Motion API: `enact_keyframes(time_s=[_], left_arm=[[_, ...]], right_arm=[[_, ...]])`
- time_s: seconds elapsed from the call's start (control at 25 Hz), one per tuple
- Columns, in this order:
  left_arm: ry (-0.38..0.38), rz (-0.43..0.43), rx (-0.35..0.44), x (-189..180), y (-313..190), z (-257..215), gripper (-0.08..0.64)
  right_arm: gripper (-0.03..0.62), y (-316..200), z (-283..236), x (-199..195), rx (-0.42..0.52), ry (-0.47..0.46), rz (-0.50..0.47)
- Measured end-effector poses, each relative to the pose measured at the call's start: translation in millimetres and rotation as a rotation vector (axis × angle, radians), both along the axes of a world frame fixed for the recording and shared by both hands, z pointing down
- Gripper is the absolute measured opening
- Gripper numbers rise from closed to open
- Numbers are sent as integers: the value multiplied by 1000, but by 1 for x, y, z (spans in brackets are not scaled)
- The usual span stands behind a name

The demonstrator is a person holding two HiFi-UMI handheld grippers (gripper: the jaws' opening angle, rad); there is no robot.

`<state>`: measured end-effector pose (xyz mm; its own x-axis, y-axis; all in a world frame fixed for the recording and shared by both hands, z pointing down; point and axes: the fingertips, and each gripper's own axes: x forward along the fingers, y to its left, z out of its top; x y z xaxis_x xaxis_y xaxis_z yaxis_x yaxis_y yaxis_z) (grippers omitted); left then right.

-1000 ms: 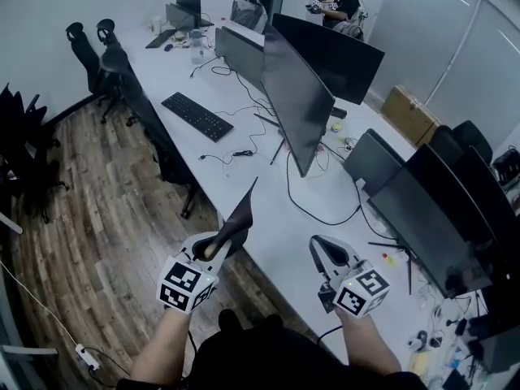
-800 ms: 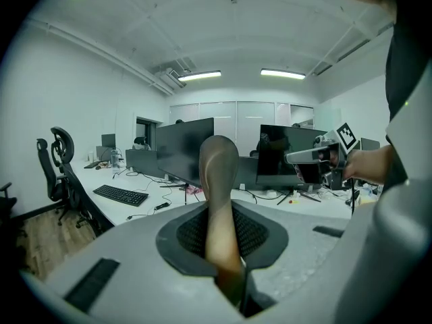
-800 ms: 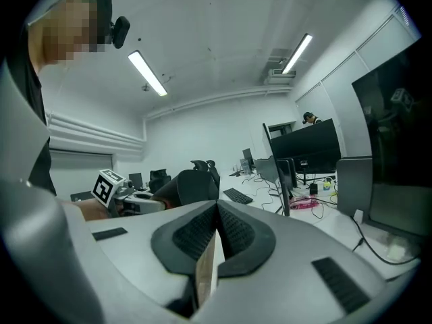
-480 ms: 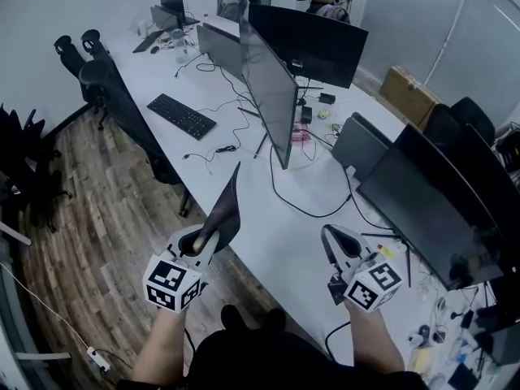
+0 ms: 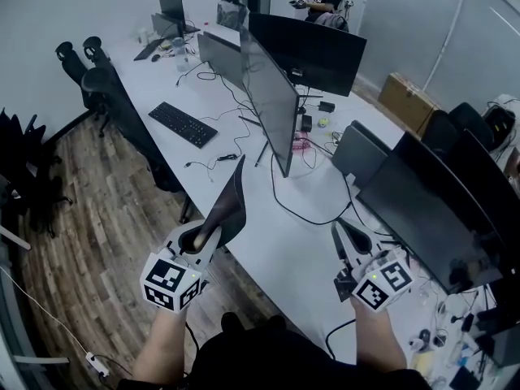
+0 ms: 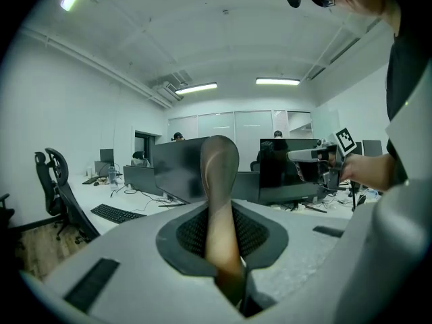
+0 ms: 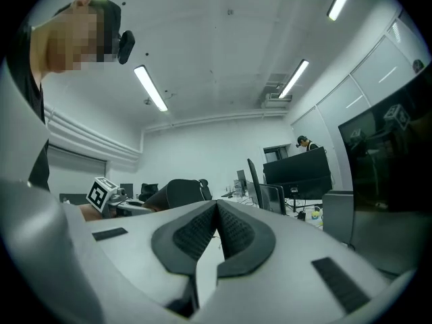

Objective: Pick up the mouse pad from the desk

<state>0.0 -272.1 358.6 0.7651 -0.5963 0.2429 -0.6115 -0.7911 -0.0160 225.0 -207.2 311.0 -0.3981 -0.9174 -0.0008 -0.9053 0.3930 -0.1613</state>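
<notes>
Mouse pad [image 5: 231,205] held edge-up over the bench's [image 5: 280,242] near edge, pinched in the left gripper's [image 5: 213,238] jaws; right gripper [image 5: 343,236] jaws closed, empty. The pick-up looks done; next, likely a steady hold.

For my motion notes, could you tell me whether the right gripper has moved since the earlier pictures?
Yes: the right gripper has shifted rightward, away from the black cable on the desk.
</notes>
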Motion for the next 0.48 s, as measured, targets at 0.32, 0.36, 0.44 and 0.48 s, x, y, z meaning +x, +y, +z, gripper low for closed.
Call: enact_keyframes(time_s=[0.32, 0.36, 0.44, 0.48], left_arm=[[58, -71, 27, -23, -12, -17, 51], [68, -77, 26, -25, -13, -18, 51], [82, -89, 29, -28, -14, -21, 51], [82, -95, 31, -29, -15, -21, 51]], right_arm=[[5, -8, -5, -10, 28, 41, -6], [5, -9, -7, -11, 33, 45, -8], [5, -10, -9, -12, 42, 54, -13], [5, -10, -10, -13, 45, 58, -16]])
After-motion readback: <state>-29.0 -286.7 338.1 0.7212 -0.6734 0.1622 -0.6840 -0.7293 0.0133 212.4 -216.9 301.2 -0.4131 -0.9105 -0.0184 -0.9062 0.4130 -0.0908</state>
